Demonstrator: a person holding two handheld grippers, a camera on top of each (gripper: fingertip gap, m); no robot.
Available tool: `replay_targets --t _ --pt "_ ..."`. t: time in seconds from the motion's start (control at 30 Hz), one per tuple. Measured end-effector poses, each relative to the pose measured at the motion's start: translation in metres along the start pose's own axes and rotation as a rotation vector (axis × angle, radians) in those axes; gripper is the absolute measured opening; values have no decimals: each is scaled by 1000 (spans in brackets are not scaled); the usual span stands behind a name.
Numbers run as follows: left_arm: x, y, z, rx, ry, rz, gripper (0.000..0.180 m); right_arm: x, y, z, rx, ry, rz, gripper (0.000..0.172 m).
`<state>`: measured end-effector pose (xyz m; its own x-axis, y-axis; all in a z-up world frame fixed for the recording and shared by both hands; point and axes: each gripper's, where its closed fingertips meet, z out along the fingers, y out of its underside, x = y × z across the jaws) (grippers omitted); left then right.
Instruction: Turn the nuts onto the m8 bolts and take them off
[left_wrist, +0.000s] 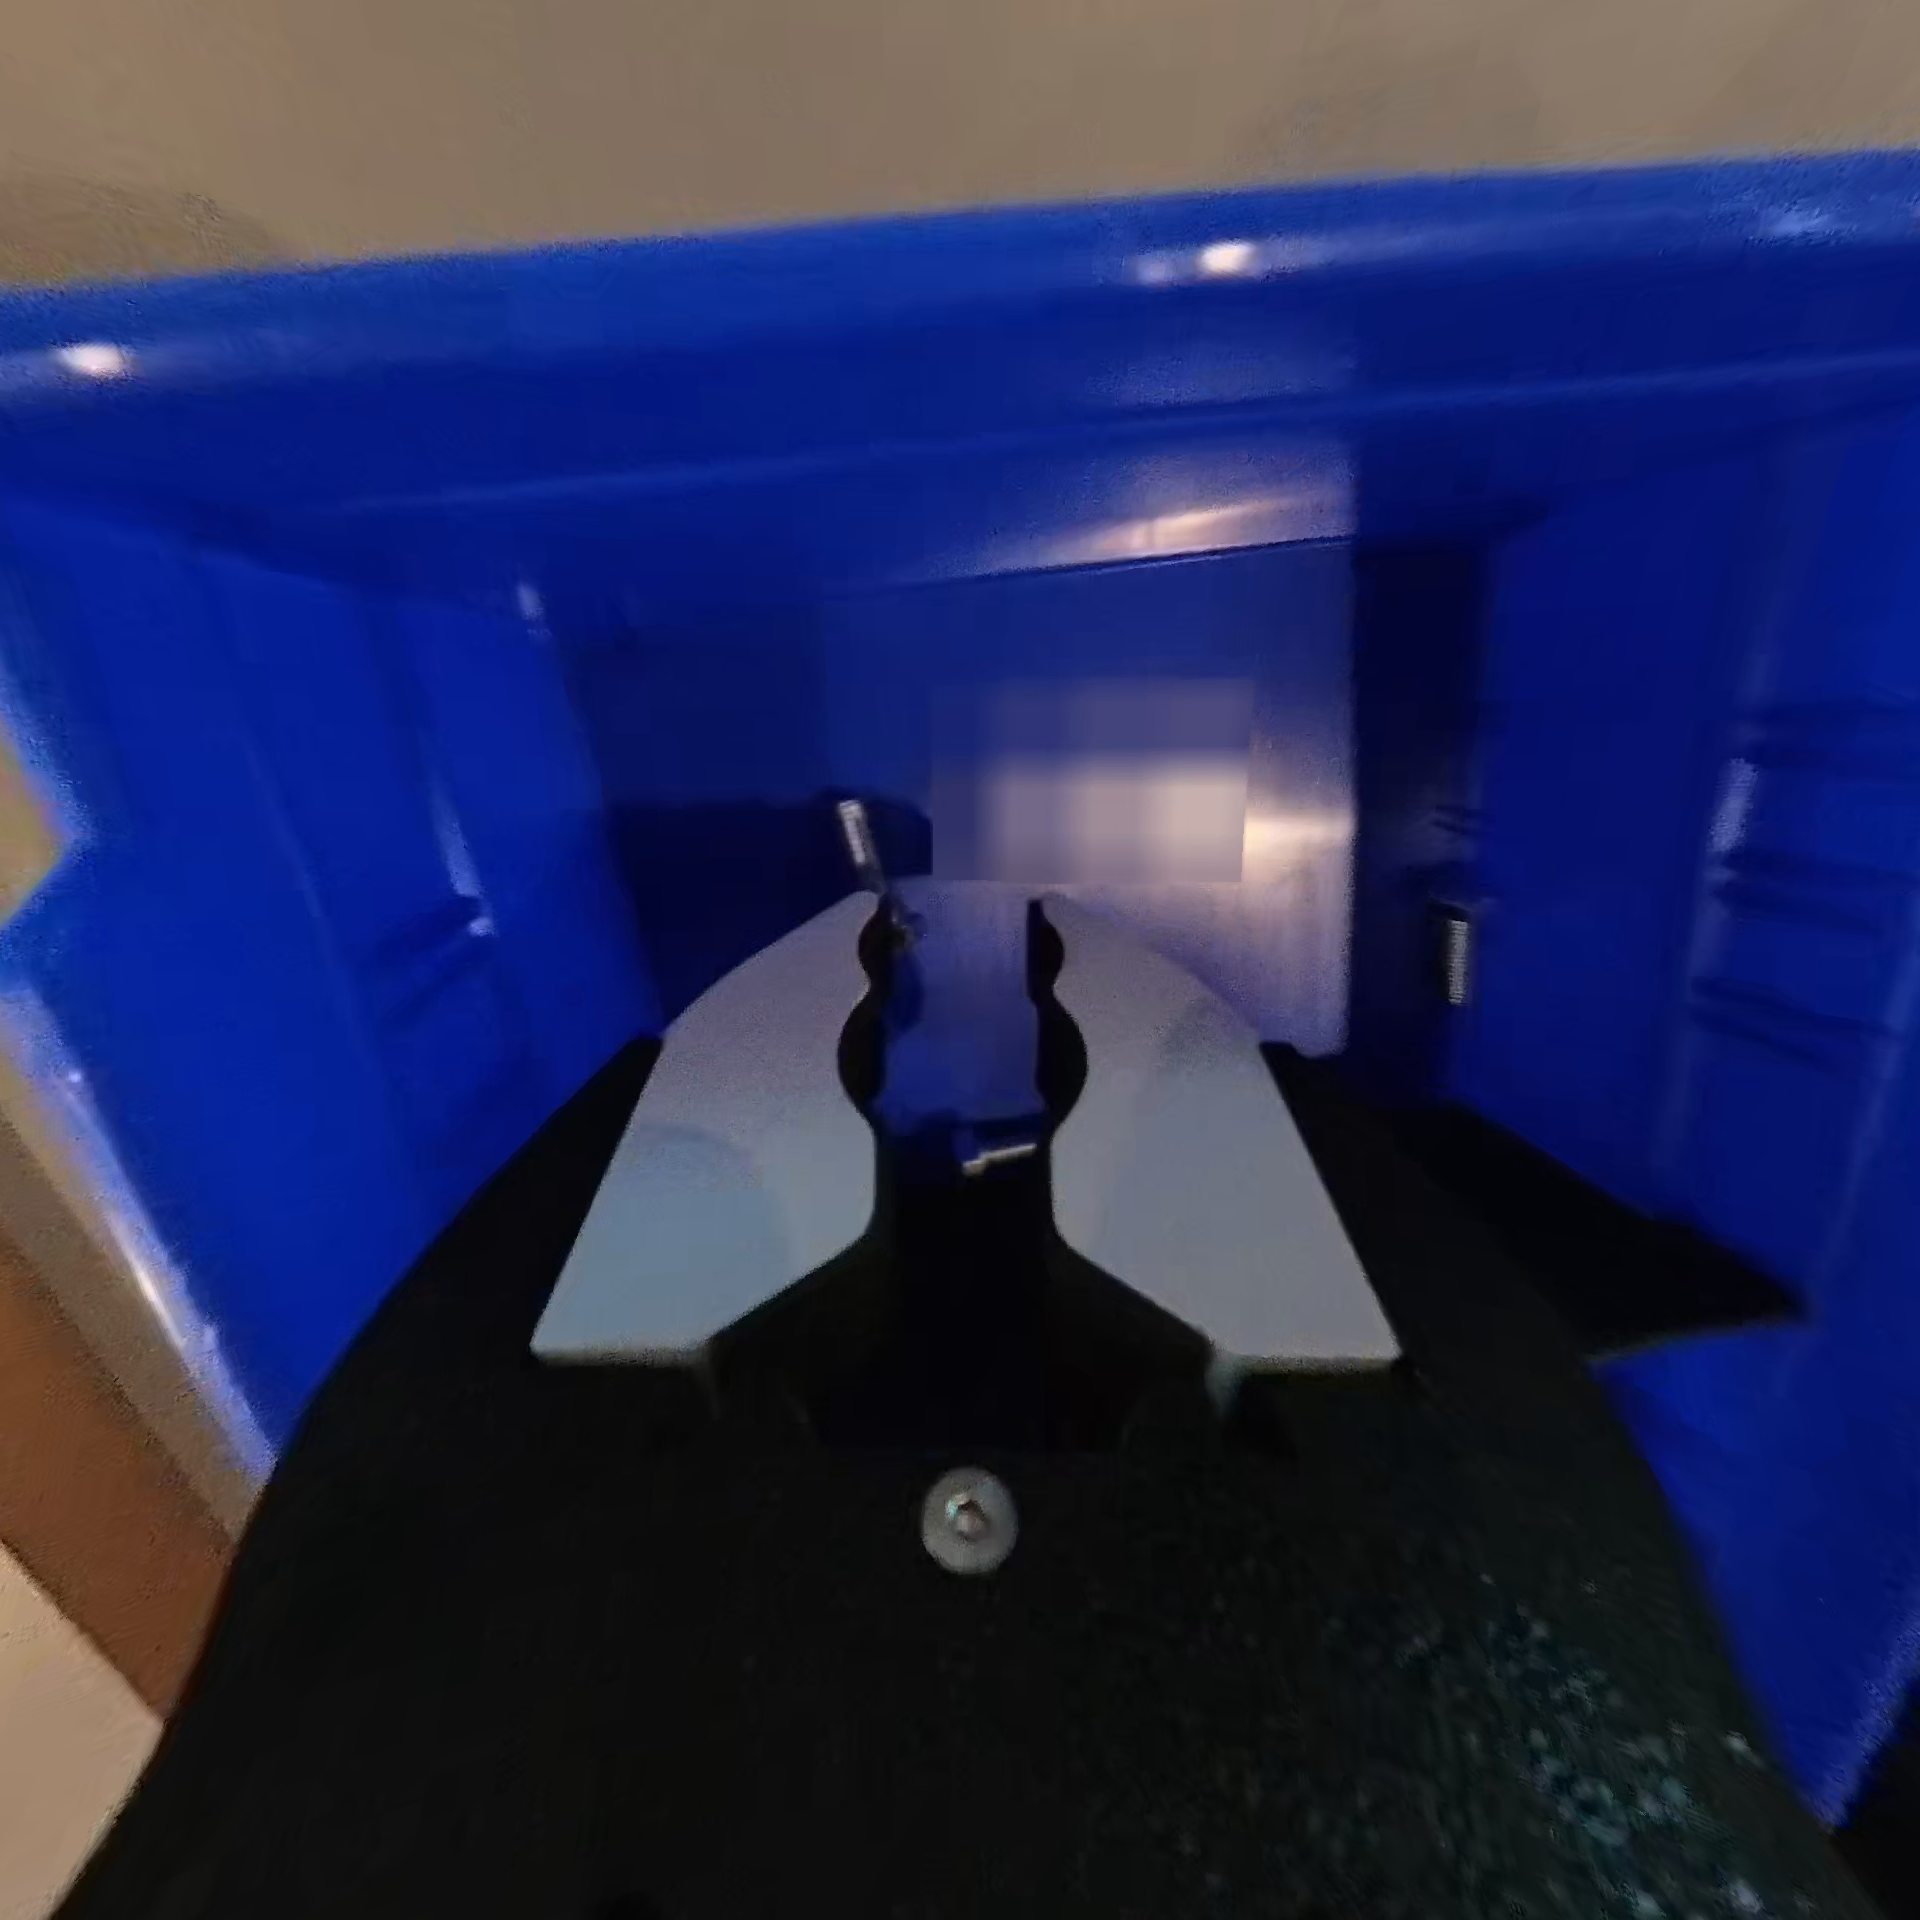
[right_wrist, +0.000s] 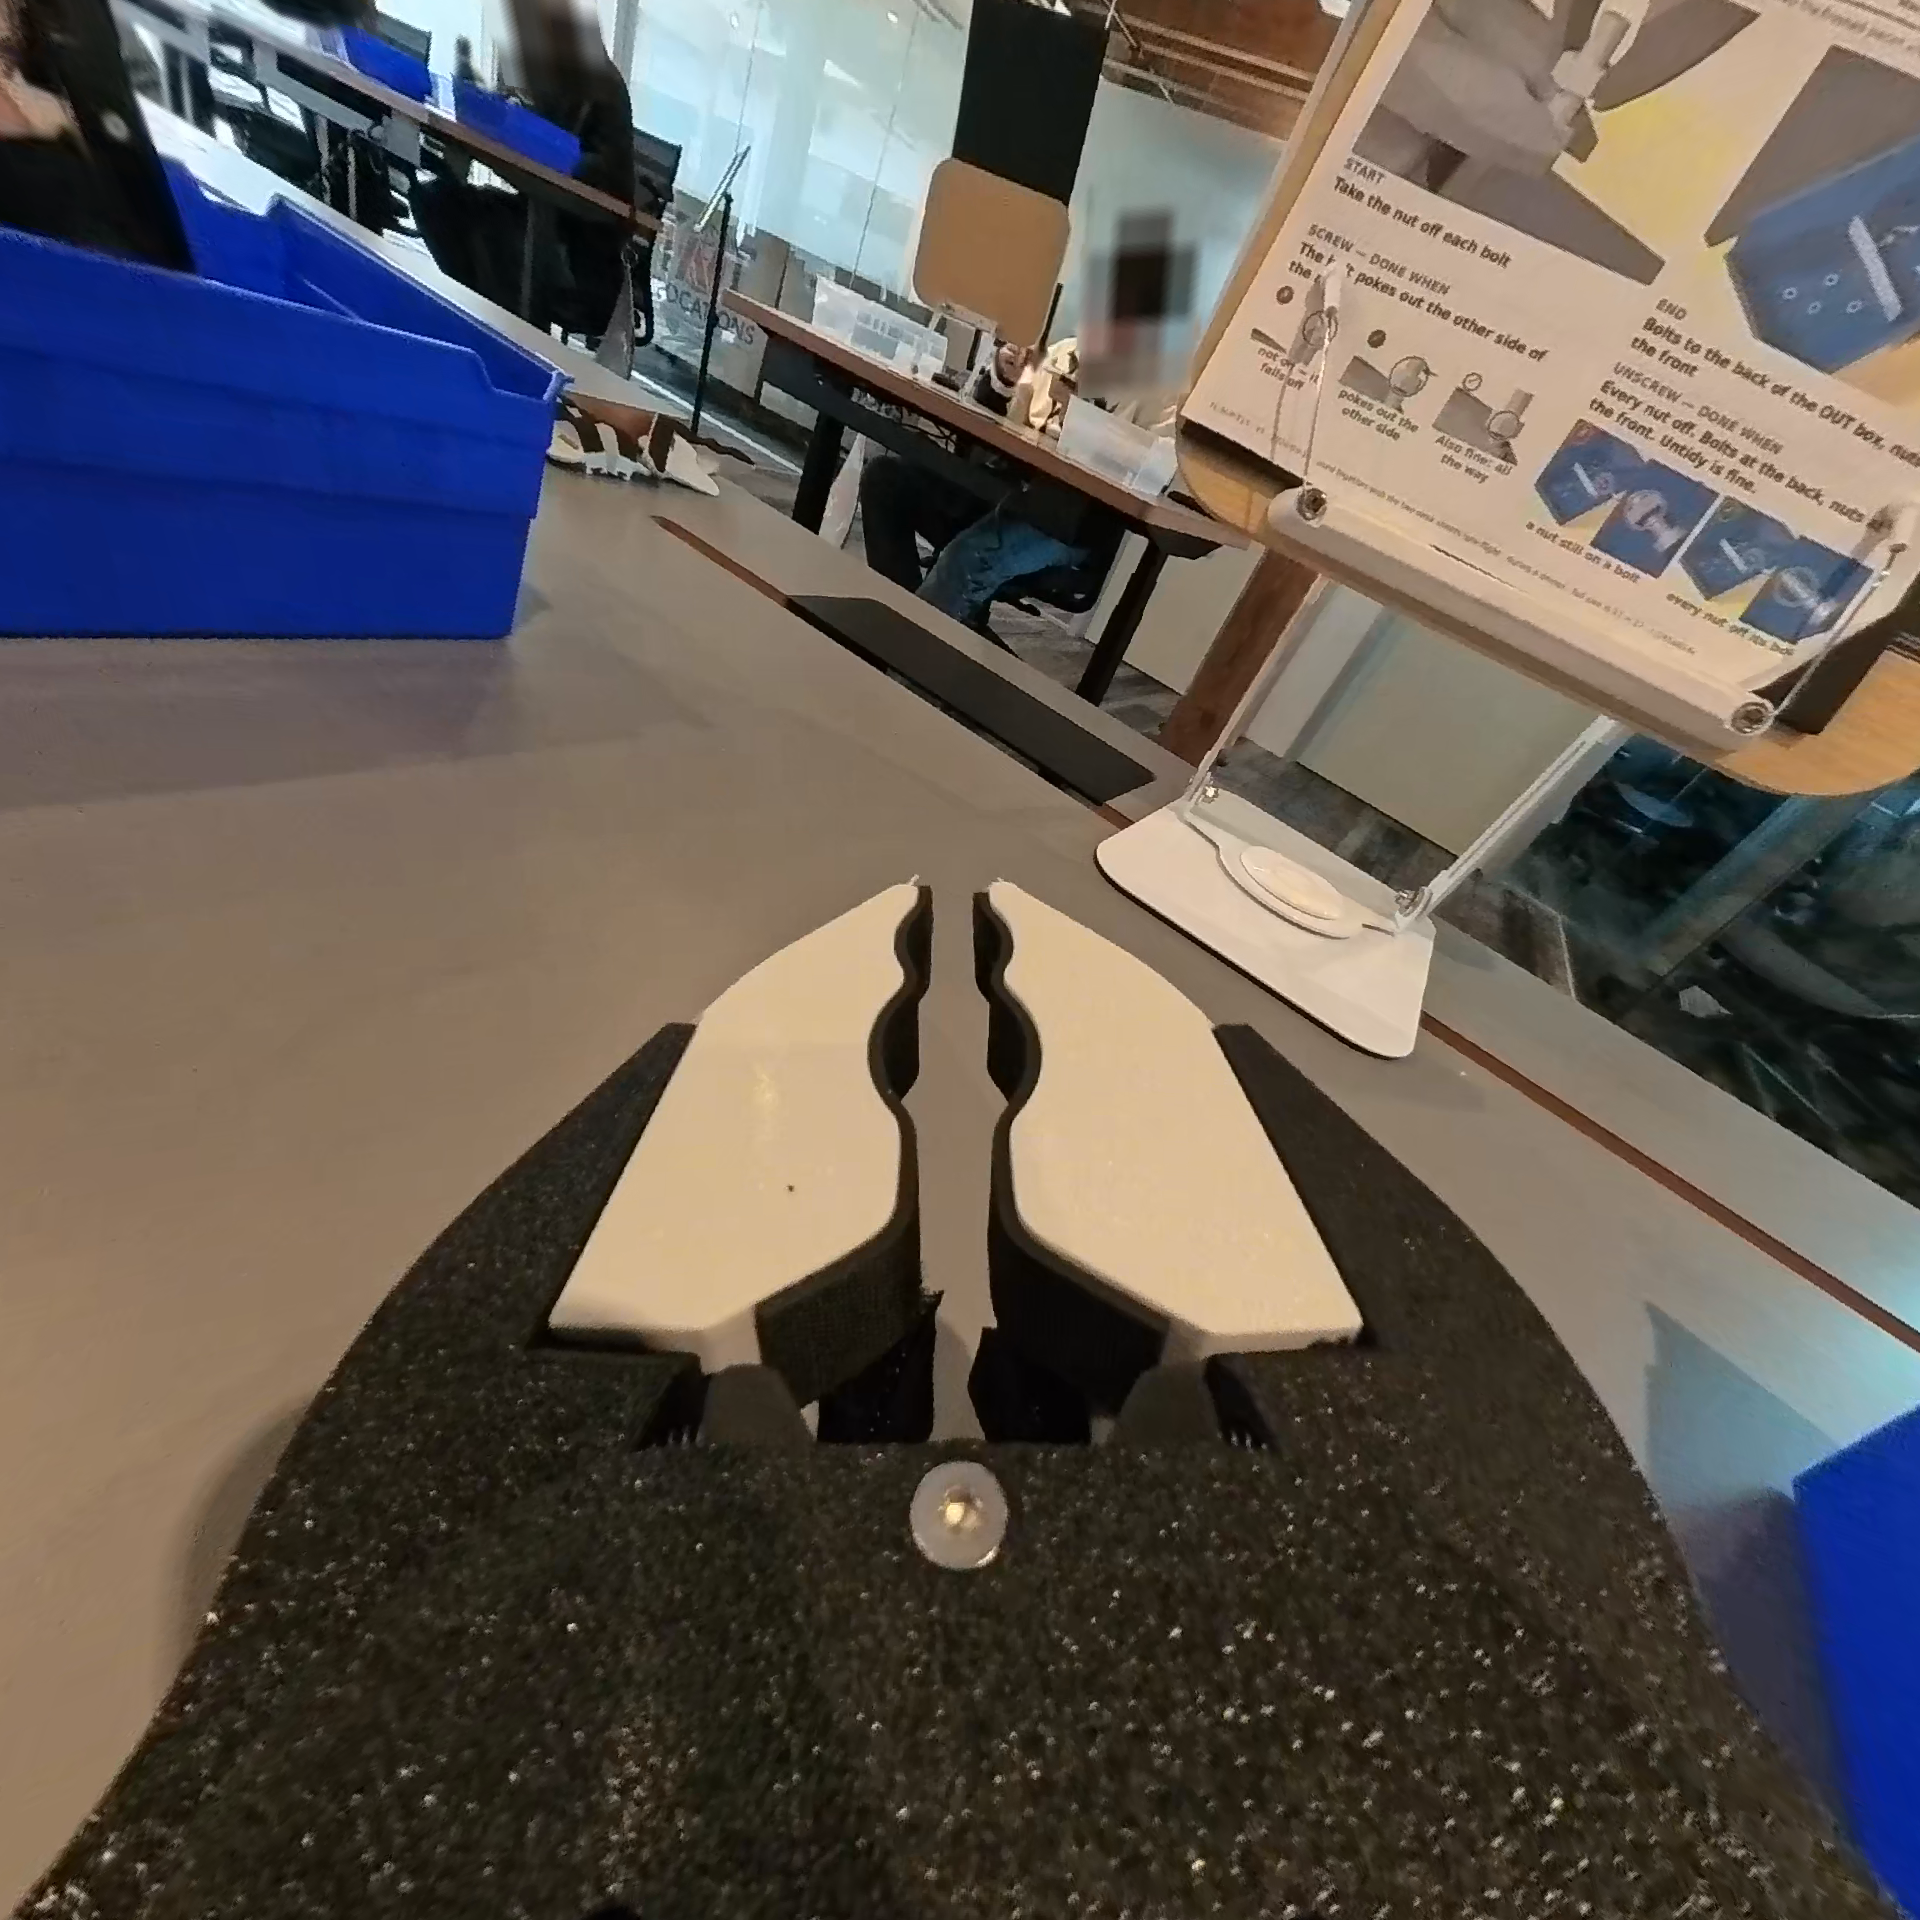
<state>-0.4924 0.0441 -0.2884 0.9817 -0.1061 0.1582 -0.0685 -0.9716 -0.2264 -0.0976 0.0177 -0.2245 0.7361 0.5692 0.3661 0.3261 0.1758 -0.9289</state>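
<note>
In the left wrist view my left gripper (left_wrist: 961, 909) reaches into a blue bin (left_wrist: 312, 831). Its jaws stand open, with only the bin floor showing between the pads. A small silver bolt (left_wrist: 857, 840) leans just beyond the left fingertip (left_wrist: 831, 935), and I cannot tell if they touch. Another bolt (left_wrist: 1458, 961) lies by the bin's right wall. A third (left_wrist: 997, 1153) lies on the floor under the gap between the fingers. In the right wrist view my right gripper (right_wrist: 953, 894) hovers over the grey table (right_wrist: 416, 935). Its jaws are a narrow gap apart with nothing between them.
Blue bins (right_wrist: 260, 468) stand at the table's far left. An instruction sheet on a white stand (right_wrist: 1278, 935) is at the right, near the table edge. A black strip (right_wrist: 977, 686) lies in the table top. A blue box corner (right_wrist: 1860, 1558) is at the lower right. A person (right_wrist: 997, 561) sits at a farther table. The grippers' ends are close to 40 centimetres from one another.
</note>
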Motion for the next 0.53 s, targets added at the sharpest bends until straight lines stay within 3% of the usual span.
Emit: replay_targets --t 0.03,0.37,0.53 --pt "-5 2 3 -20 -20 -6 24 0 0 0 -2 1 3 7" --pt "-11 10 16 -87 -68 70 14 -1 1 1 -12 -8 -8 7" --pt "21 -7 -25 144 -170 220 14 -1 1 1 -10 -7 -8 7"
